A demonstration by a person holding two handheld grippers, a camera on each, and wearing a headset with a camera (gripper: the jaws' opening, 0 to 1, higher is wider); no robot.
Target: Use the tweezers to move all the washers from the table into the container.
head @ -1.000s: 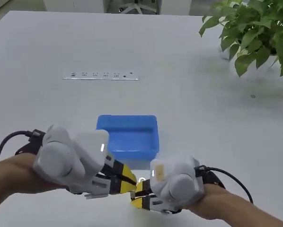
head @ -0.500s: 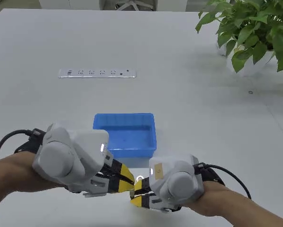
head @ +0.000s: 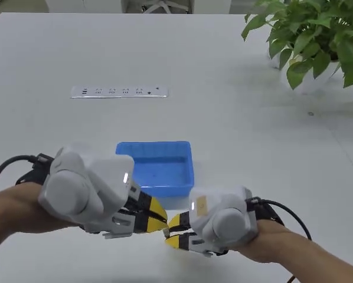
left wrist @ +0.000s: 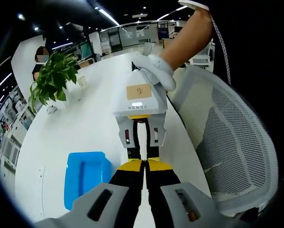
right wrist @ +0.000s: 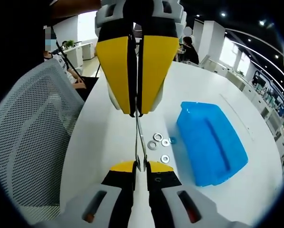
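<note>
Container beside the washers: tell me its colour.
The container is plain blue, with no pattern; it shows best in the head view.

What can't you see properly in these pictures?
Small silver metal washers: hidden behind the left gripper and right gripper, head view.
Thin metal tweezers: ends buried between both grippers' jaws in the right gripper view; too thin to find in the left gripper view.
Blue plastic container: near corner covered by the left gripper in the head view.
</note>
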